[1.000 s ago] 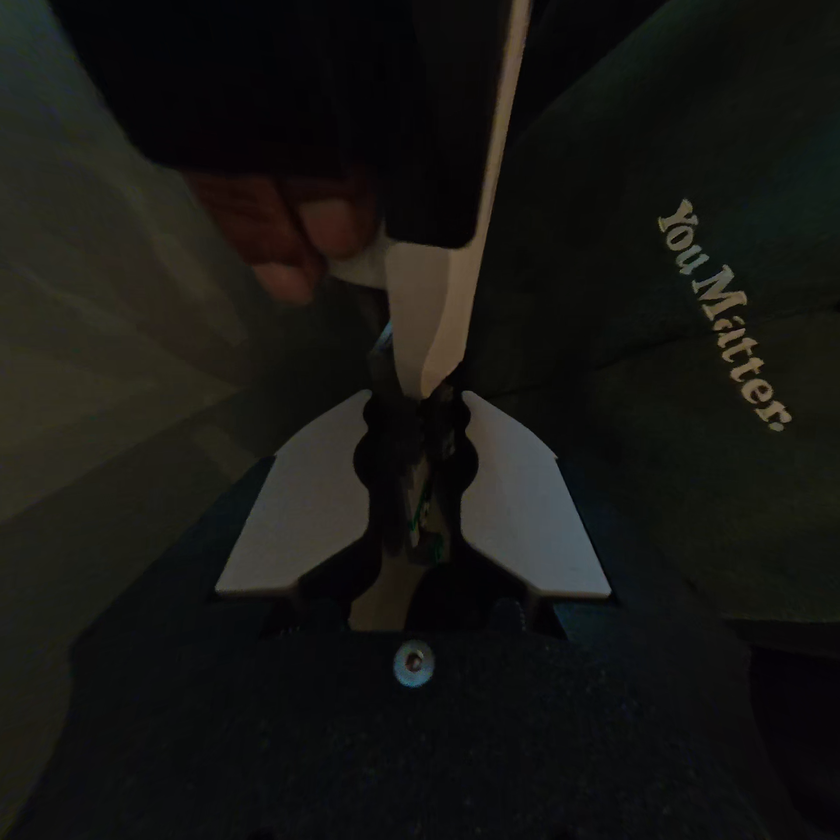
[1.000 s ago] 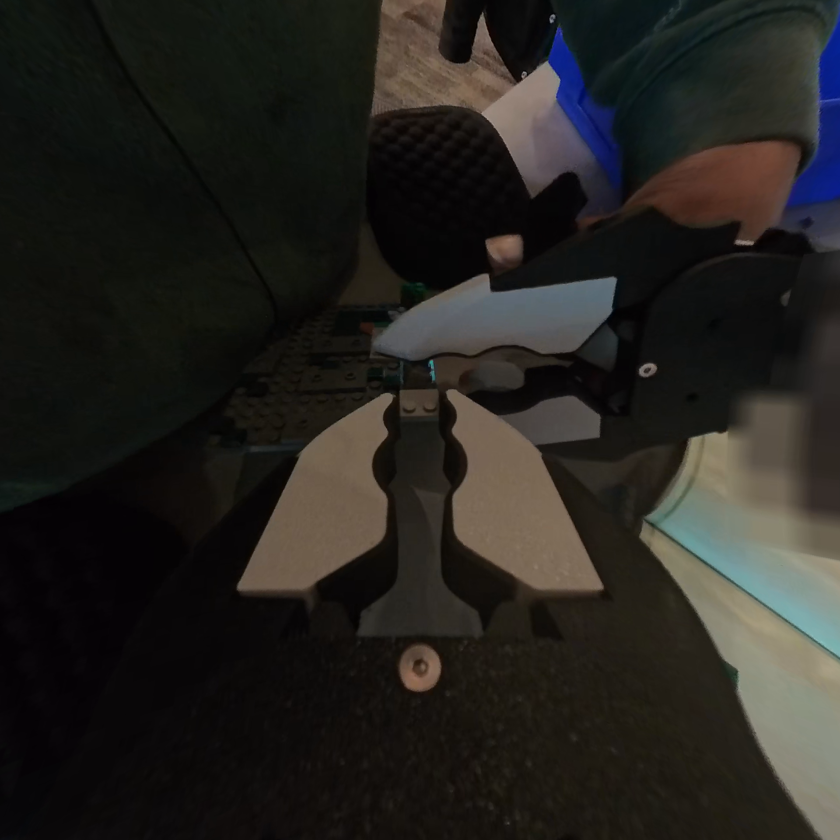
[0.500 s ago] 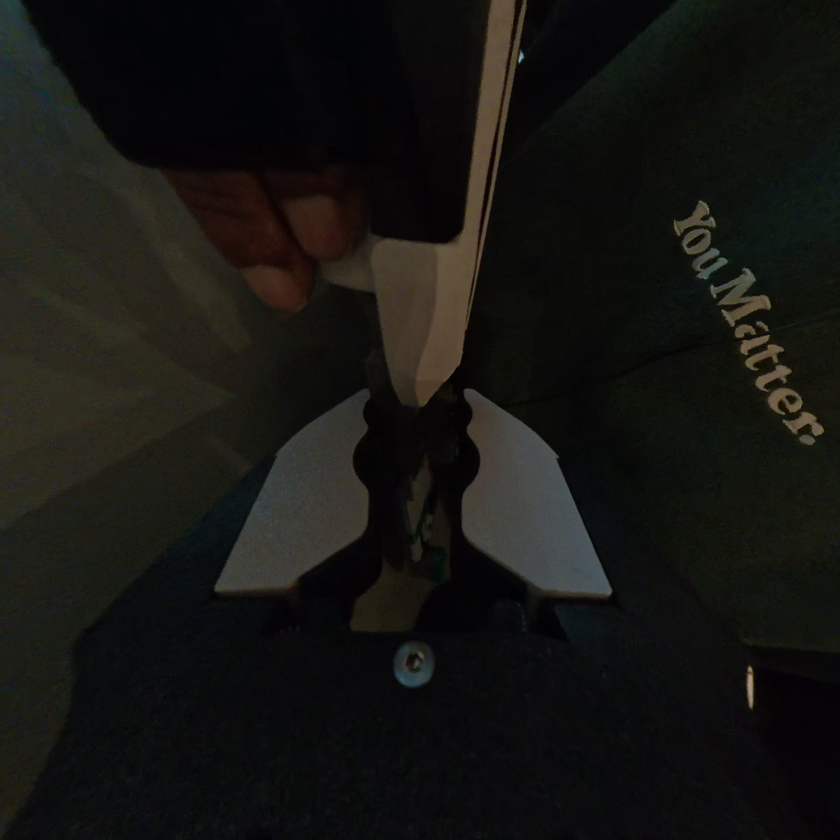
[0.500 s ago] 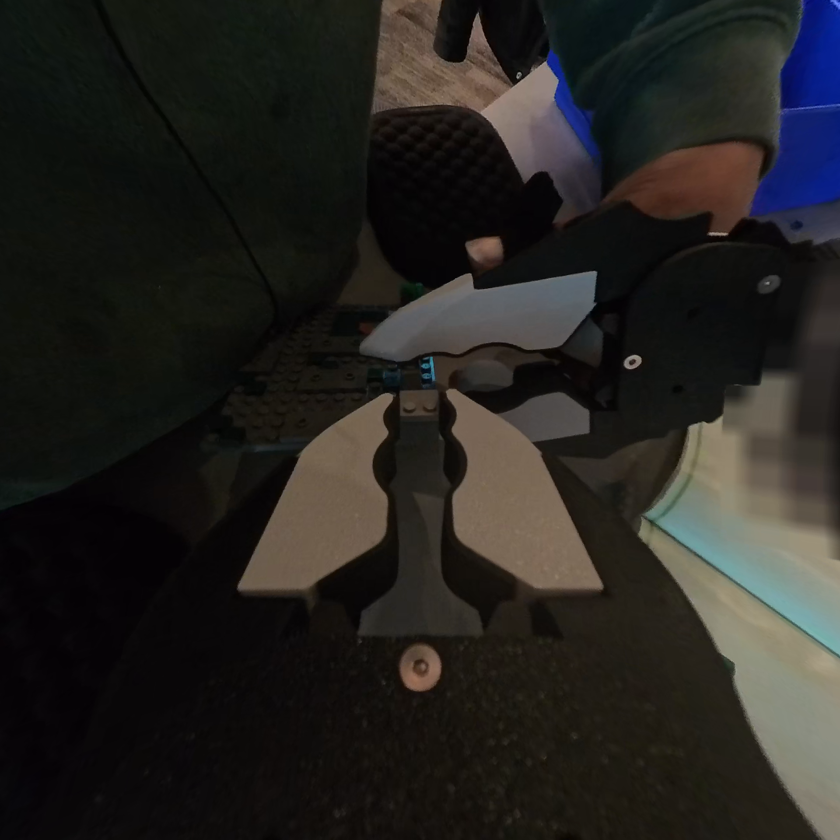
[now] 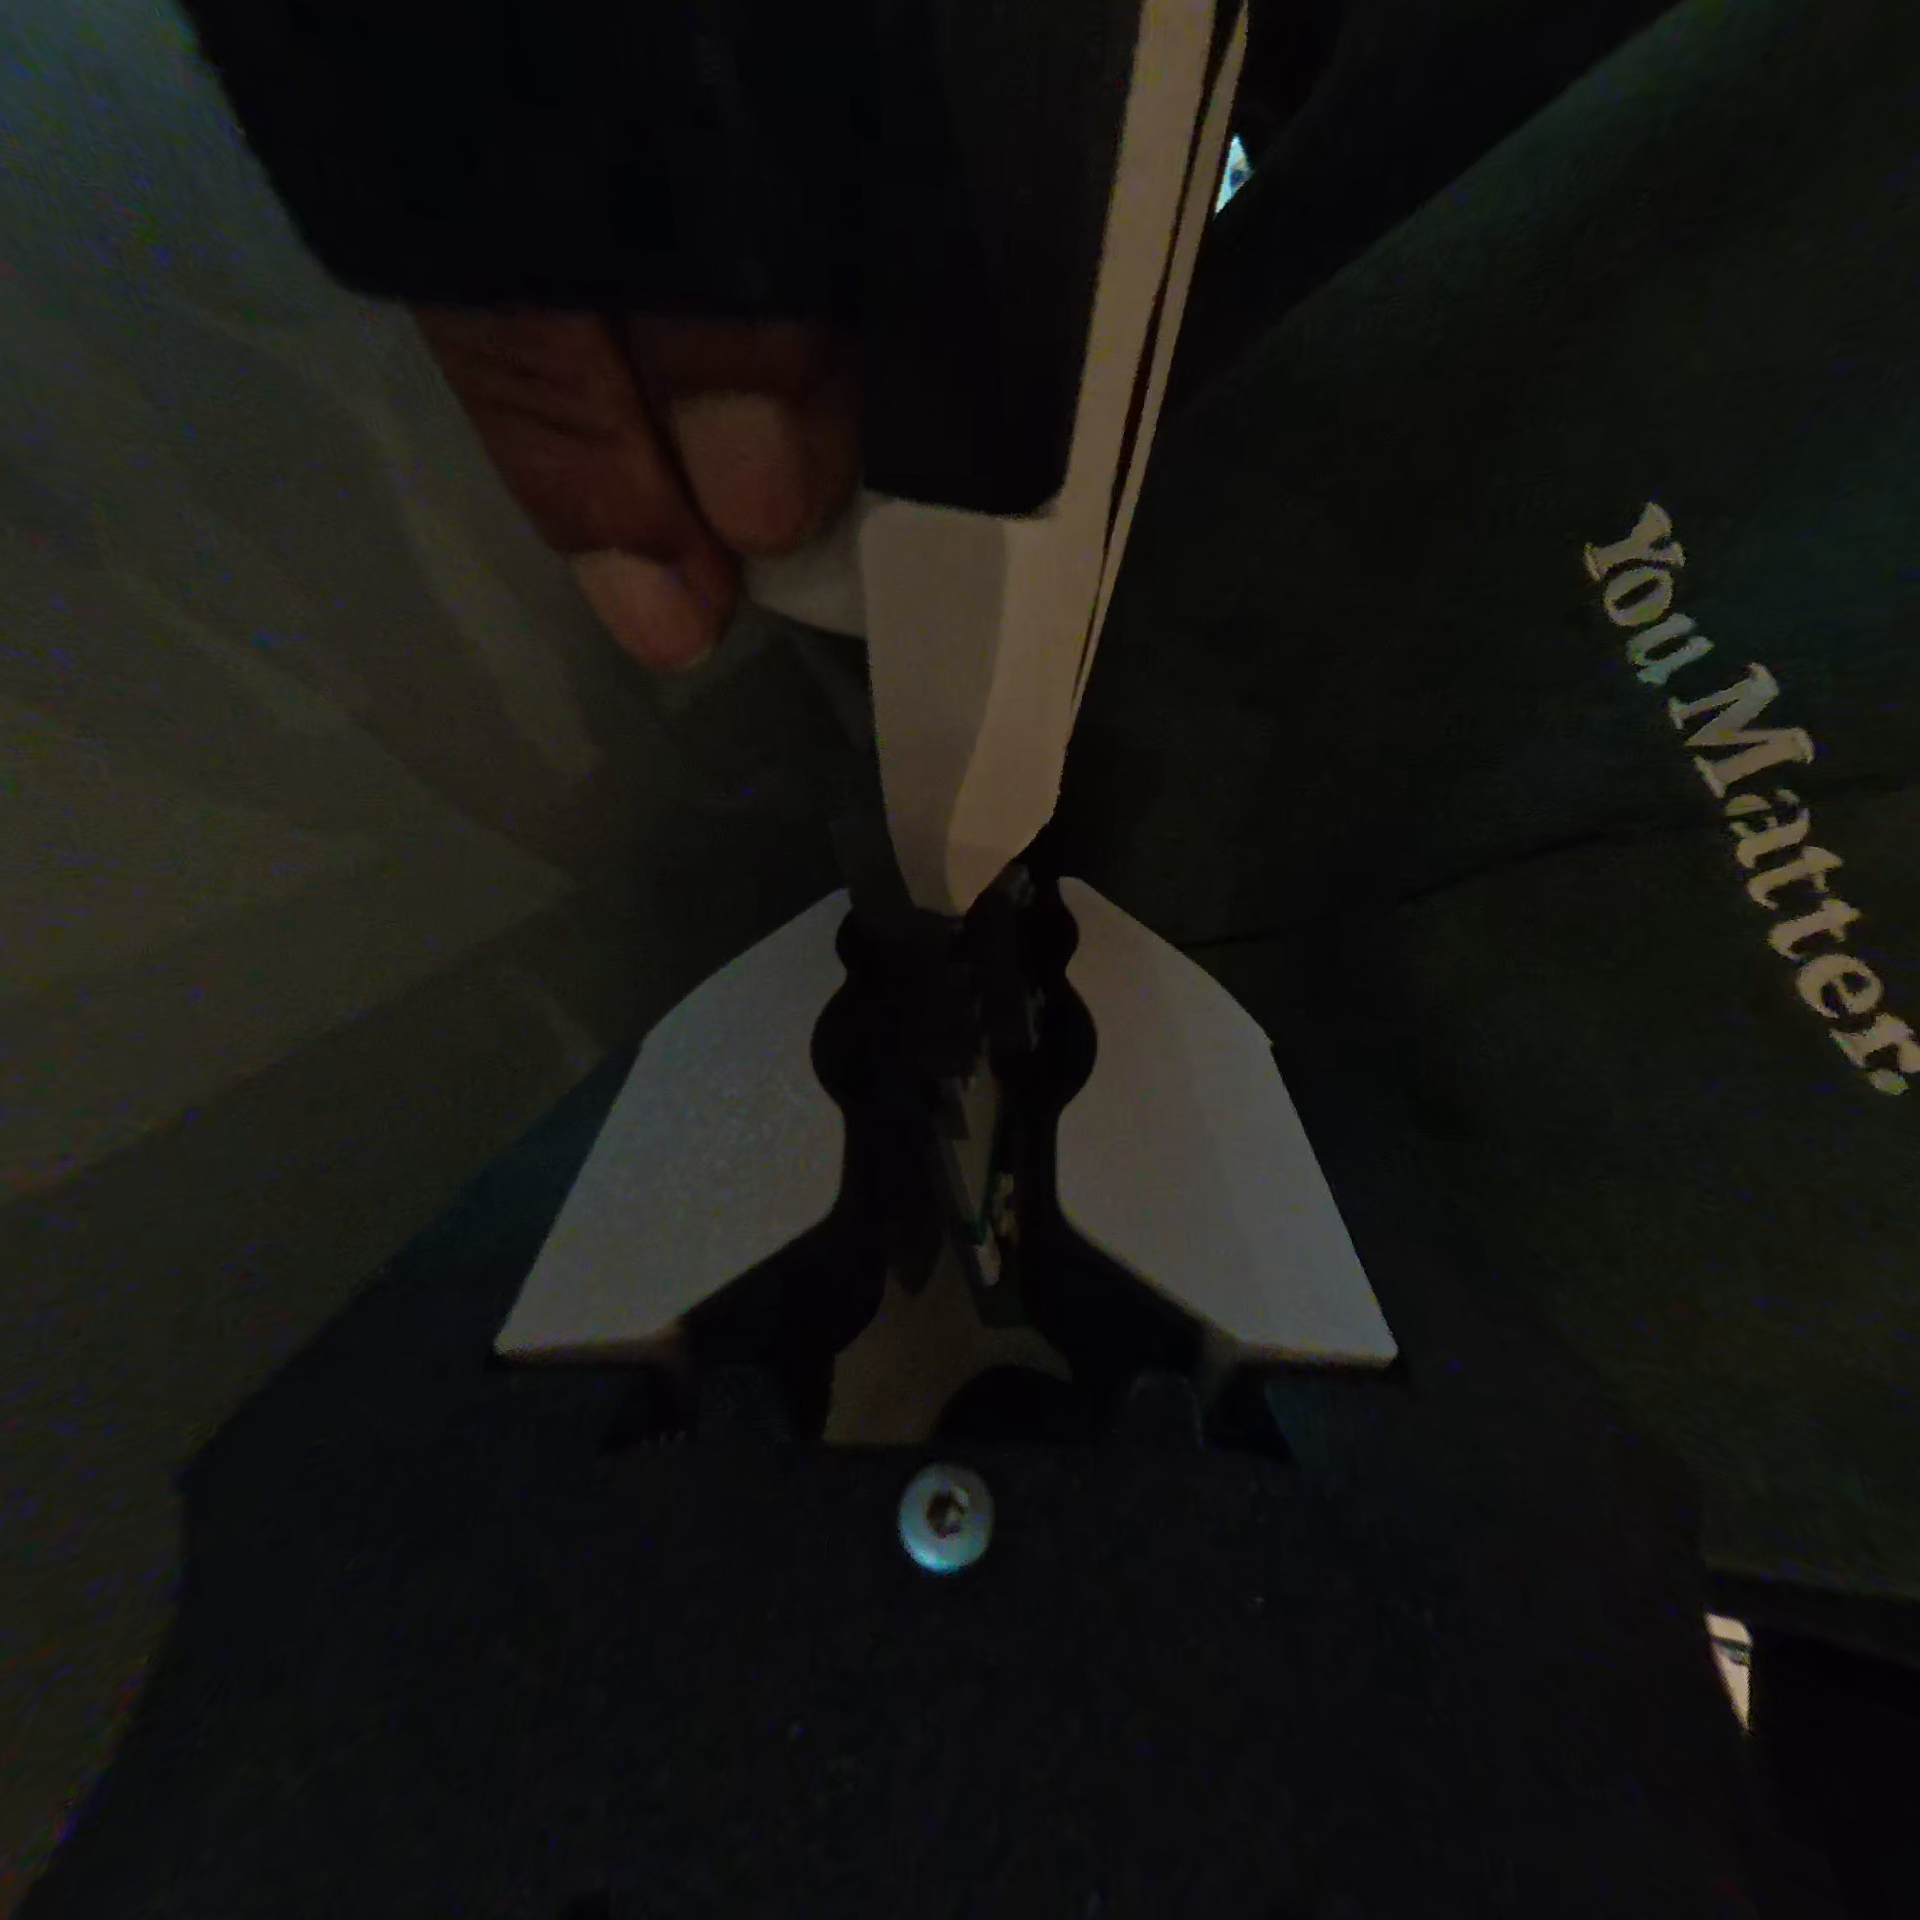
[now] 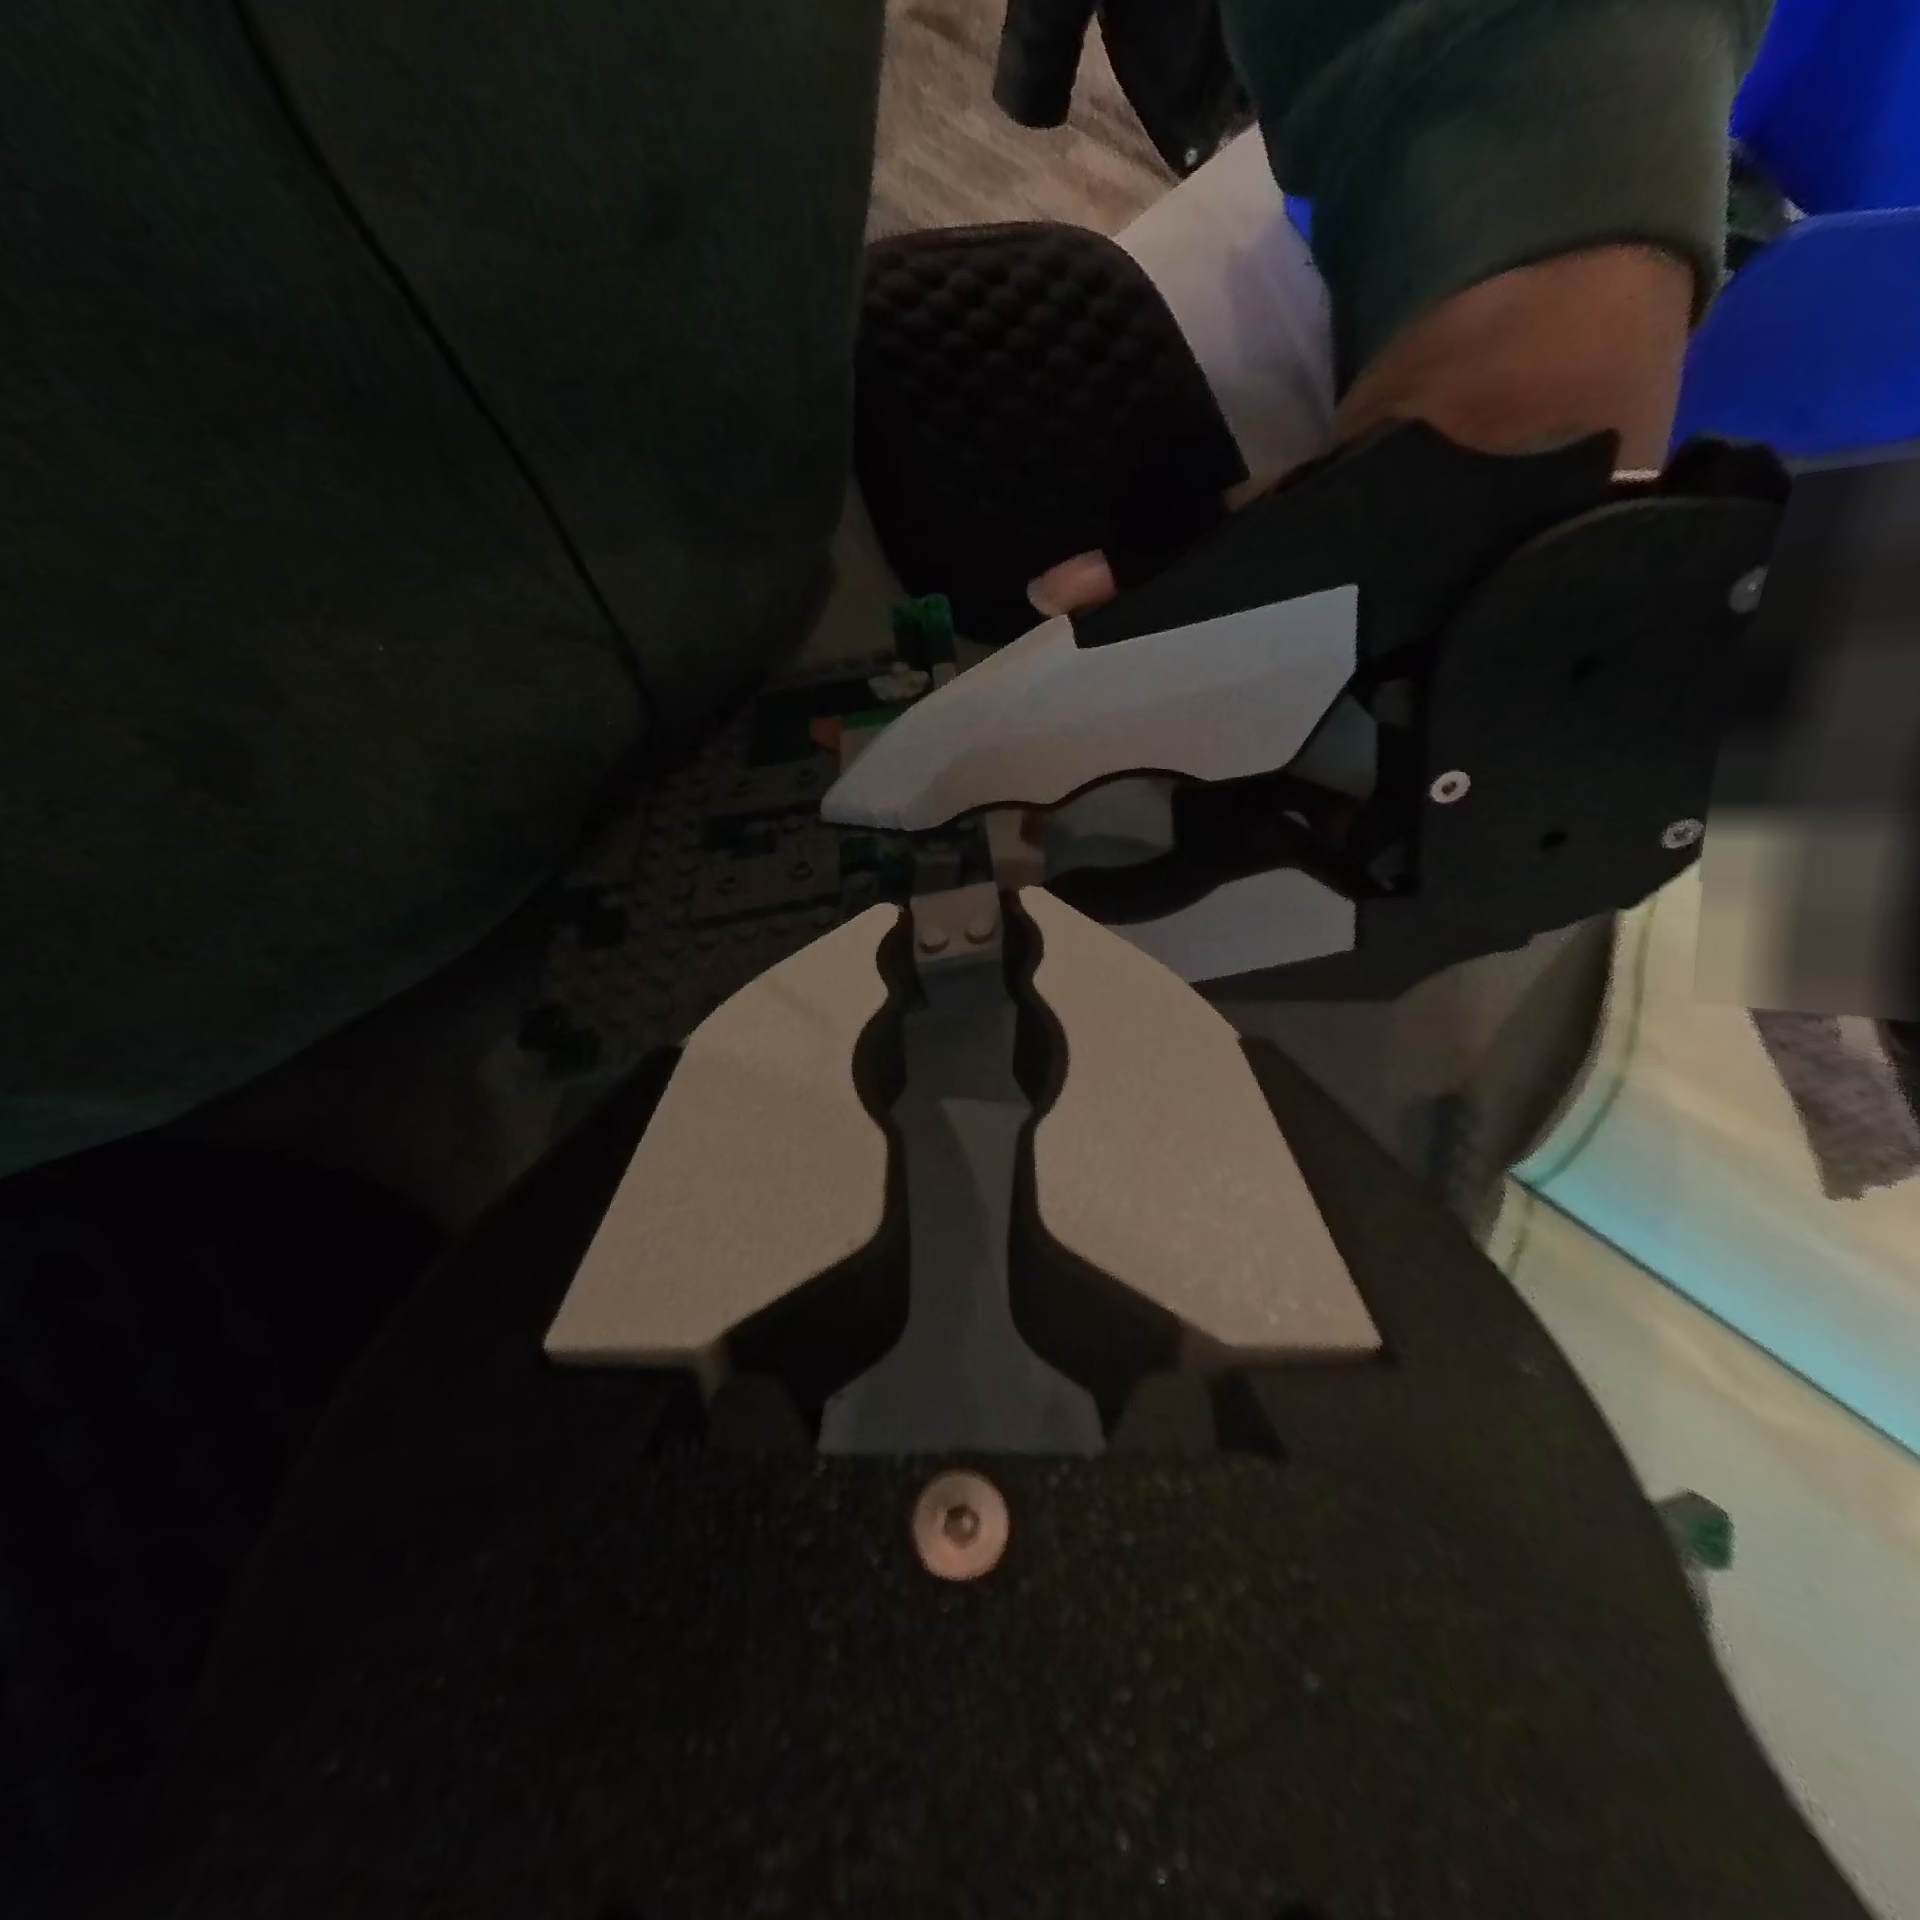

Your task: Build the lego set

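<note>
In the right wrist view my right gripper is shut on a small grey two-stud brick, held at the edge of a dark studded lego build. The build has small green and white pieces on it. The left gripper's white upper finger reaches in from the right, just above the brick. In the dark left wrist view my left gripper is closed around the dark build. The right gripper's white finger points down at it from above.
A person's dark green sweatshirt fills the left of the right wrist view and the right of the left wrist view. A black textured pad, white paper and a blue bin lie behind. A loose green piece sits on the pale table.
Very little. The build and the left gripper have drifted slightly left in the right wrist view. The grey brick stays held at the build's edge.
</note>
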{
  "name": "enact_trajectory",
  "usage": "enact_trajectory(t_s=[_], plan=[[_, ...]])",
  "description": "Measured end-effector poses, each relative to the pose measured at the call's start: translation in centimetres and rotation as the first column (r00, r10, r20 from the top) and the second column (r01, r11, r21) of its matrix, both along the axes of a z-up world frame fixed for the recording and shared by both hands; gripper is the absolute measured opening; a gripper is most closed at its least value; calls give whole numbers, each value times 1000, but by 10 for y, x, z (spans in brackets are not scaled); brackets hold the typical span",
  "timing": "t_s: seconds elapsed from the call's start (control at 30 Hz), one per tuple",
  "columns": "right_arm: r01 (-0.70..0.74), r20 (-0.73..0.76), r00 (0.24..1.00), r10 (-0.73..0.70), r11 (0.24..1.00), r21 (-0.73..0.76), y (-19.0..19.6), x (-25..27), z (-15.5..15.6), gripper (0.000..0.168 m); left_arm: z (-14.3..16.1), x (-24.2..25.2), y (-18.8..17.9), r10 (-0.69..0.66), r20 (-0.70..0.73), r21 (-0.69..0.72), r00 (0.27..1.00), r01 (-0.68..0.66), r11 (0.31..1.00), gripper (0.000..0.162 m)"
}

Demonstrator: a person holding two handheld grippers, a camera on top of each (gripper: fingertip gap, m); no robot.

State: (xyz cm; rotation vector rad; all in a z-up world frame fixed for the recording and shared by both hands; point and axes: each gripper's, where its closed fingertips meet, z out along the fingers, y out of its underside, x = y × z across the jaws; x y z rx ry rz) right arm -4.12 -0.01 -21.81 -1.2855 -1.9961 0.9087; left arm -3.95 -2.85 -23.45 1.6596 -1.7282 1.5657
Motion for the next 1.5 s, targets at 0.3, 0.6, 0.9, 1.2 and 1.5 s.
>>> enact_trajectory(t_s=[0.3, 0.6, 0.9, 1.2, 1.5], plan=[[0, -33, 999, 0, 1000, -18, -2, -3, 0, 16, -1, -3, -5, -9, 43, 50, 999, 7, 999, 38], [6, -47, 999, -7, 1000, -25, -2, -5, 0, 16, 1, -5, -5, 32, 62, -42, 998, -30, 999, 34], [11, -50, 999, -13, 1000, -27, -2, -5, 0, 16, 3, 2, -3, -6, 67, -30, 998, 8, 1000, 31], [60, -64, 996, -63, 997, -46, 3, 1, -6, 16, 5, -5, 11, 34, 76, 110, 997, -42, 993, 48], [230, -58, 969, -240, 962, -146, 19, 17, -30, 16, 19, -21, 21, 159, 246, 457, 956, -259, 851, 32]])
